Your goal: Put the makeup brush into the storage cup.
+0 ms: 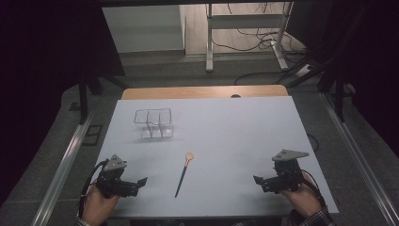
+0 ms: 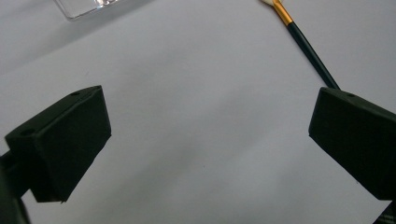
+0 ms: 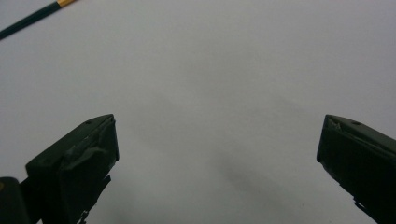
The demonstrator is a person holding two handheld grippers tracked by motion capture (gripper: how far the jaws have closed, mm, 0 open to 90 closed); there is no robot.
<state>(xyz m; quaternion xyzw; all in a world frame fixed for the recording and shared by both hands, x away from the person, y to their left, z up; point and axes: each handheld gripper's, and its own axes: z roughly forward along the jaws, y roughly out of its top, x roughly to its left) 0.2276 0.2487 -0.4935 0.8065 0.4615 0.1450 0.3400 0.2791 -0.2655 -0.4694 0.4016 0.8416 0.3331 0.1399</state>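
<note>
A clear container [image 1: 154, 123] with inner dividers stood on the white table [image 1: 235, 136] toward ten o'clock from the table's centre; its compartments looked empty, though the glare on its walls made that hard to confirm. In the left gripper view just one corner of it [image 2: 88, 7] showed, cut off by the top edge. A brush [image 1: 183, 172] with a dark handle, gold ferrule and pale tip lay near the table's middle, tip toward twelve o'clock, well apart from the container.

The left gripper [image 1: 134, 184] sat at seven o'clock, jaws wide apart and holding nothing. The right gripper [image 1: 263, 181] sat at five o'clock, jaws likewise spread and empty. In the right gripper view the brush handle [image 3: 32, 16] was cut off at the top-left corner.
</note>
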